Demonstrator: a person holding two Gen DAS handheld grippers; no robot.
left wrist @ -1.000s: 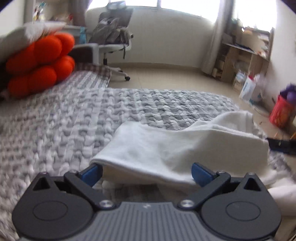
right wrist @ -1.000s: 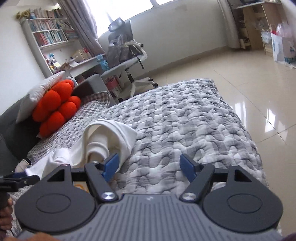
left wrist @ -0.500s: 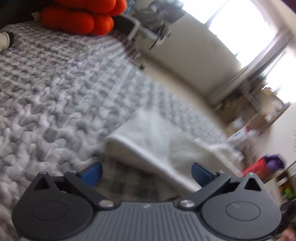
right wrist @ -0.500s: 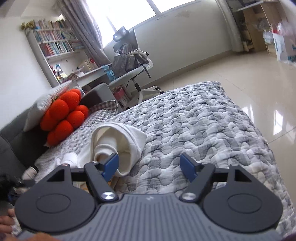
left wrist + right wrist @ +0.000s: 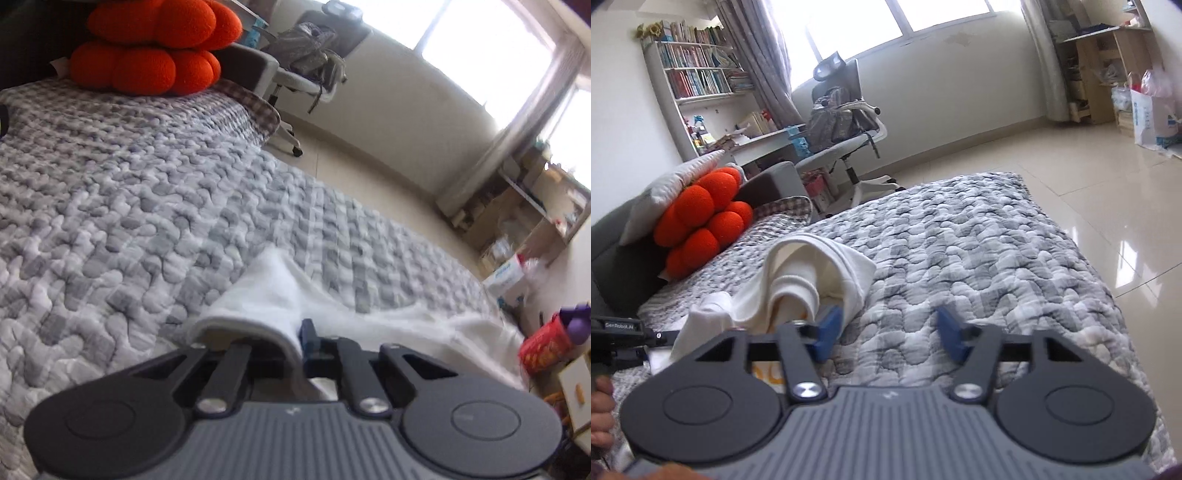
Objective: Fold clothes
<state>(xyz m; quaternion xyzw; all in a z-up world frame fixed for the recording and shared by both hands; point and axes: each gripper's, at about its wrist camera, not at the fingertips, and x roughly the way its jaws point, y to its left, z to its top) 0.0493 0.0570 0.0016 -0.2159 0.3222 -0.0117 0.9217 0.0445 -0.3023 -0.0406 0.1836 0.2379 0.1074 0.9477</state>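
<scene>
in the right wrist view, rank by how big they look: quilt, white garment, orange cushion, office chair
1. quilt
2. white garment
3. and 4. orange cushion and office chair: alike; the chair stands farther off, so unsure.

Bright windows (image 5: 897, 14) backlight the room, grey curtains (image 5: 768, 55) at the sides. Glossy beige tile floor (image 5: 1108, 177). Office chair (image 5: 846, 129) by a desk, bookshelf (image 5: 698, 74) on the left wall, wooden shelving (image 5: 1108, 70) on the right.
</scene>
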